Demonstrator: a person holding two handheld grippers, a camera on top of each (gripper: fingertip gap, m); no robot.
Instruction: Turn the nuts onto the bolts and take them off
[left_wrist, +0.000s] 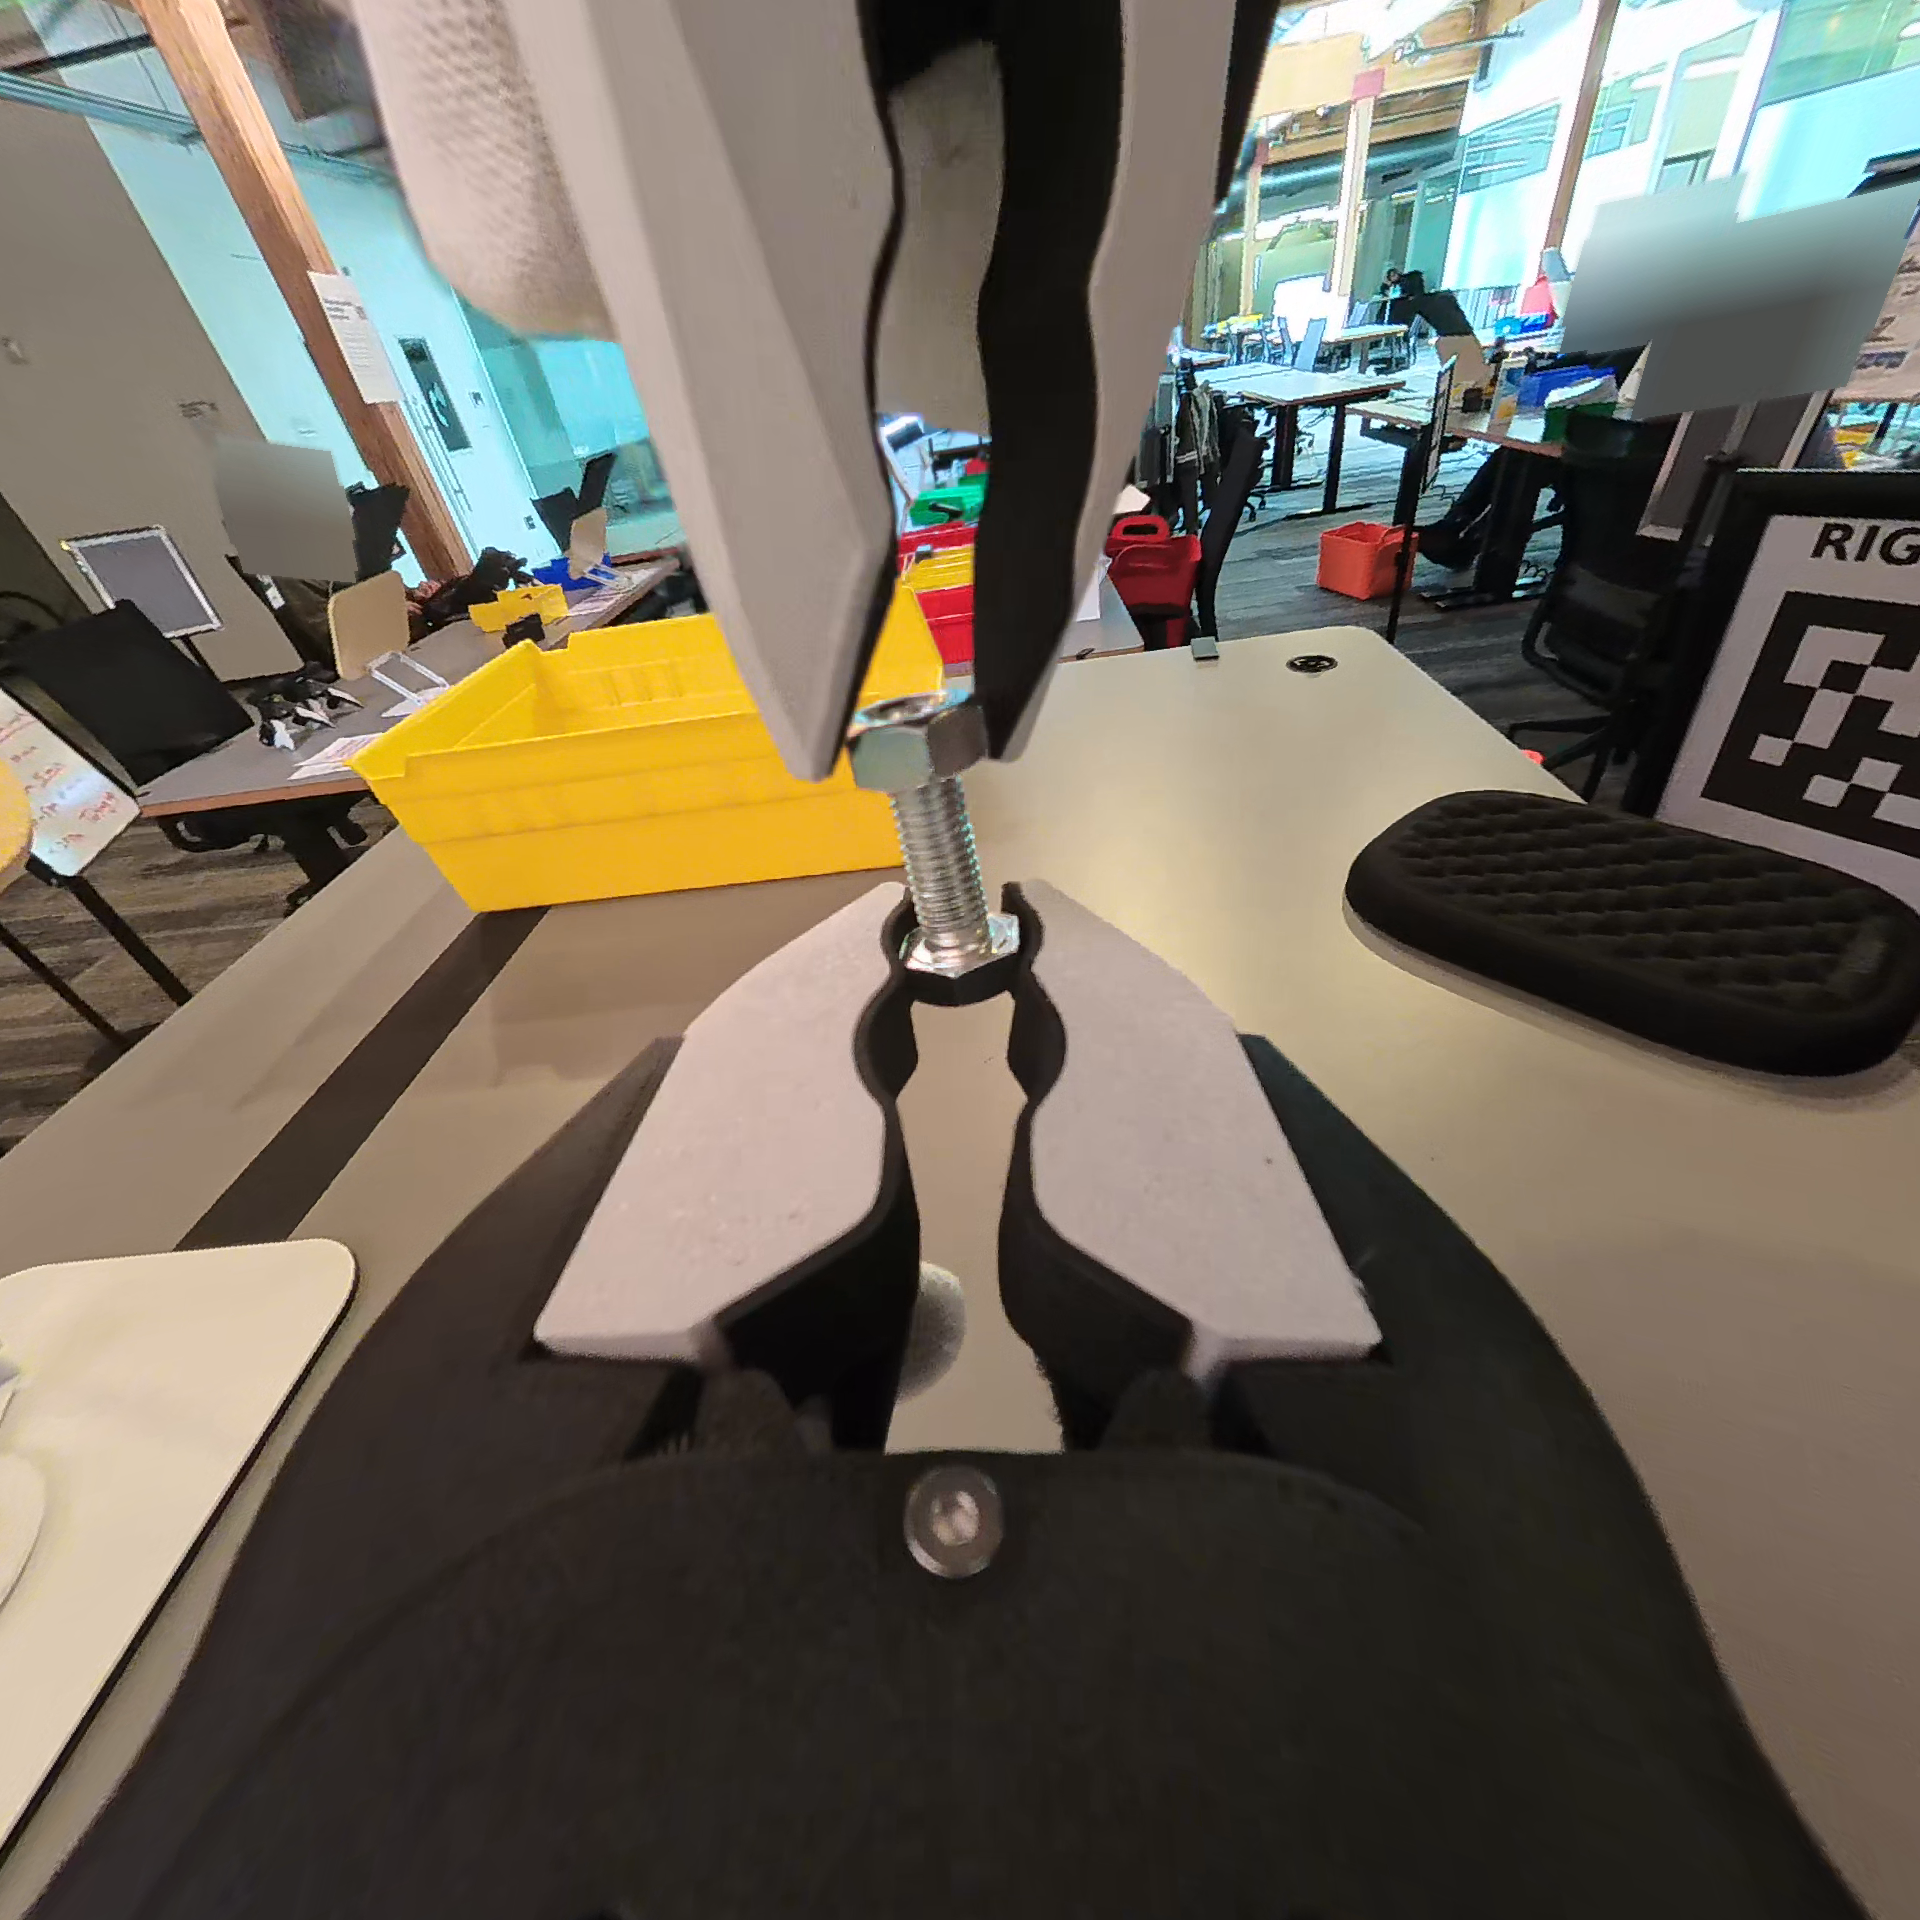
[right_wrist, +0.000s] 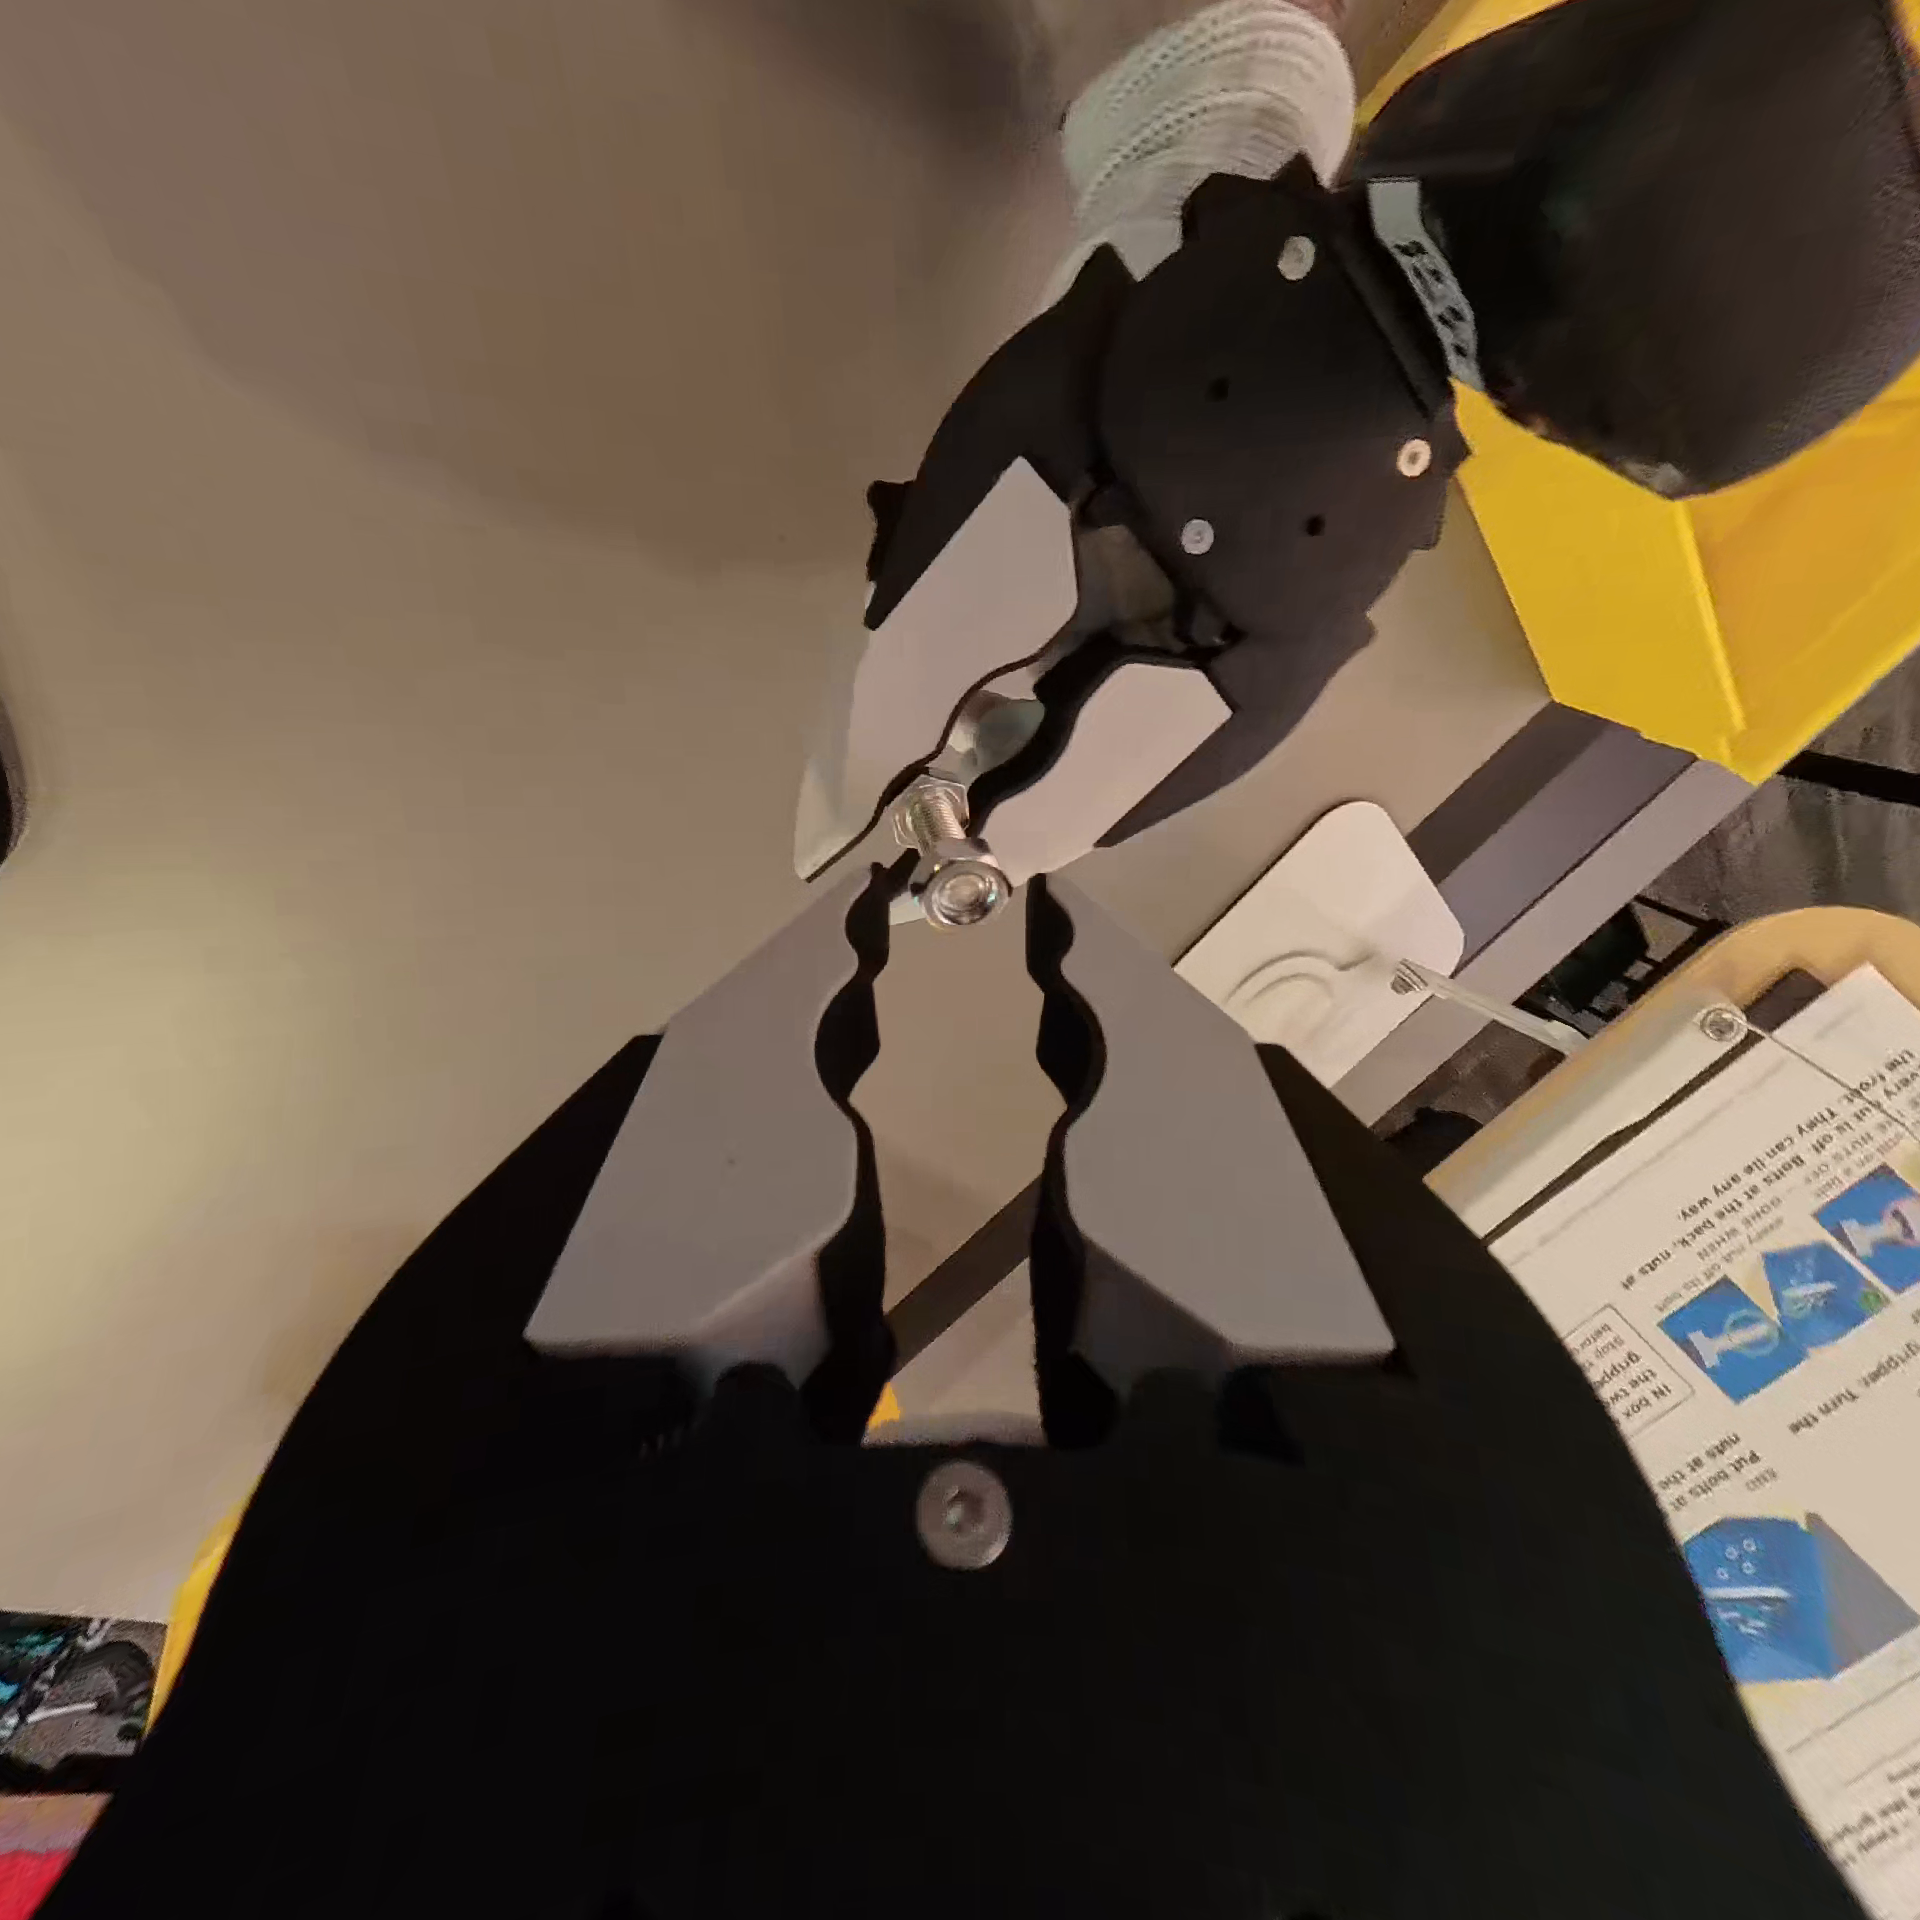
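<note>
Left wrist view: left gripper (left_wrist: 958, 940) is pinching the nut (left_wrist: 956, 951); at 12 o'clock, right gripper (left_wrist: 906, 743) is clamping the bolt (left_wrist: 940, 831) head. Steel looks rigid, slippery; flats seem the surest hold.

The bolt (left_wrist: 940, 868) and nut (left_wrist: 958, 951) are shiny silver. Both the left gripper (left_wrist: 956, 914) and right gripper (right_wrist: 956, 883) have pale grey fingers on black bodies. The bin (left_wrist: 623, 790) is bright yellow, the table (left_wrist: 1195, 831) beige, and the wrist rest (left_wrist: 1631, 925) black with a dimpled, quilted pattern.
</note>
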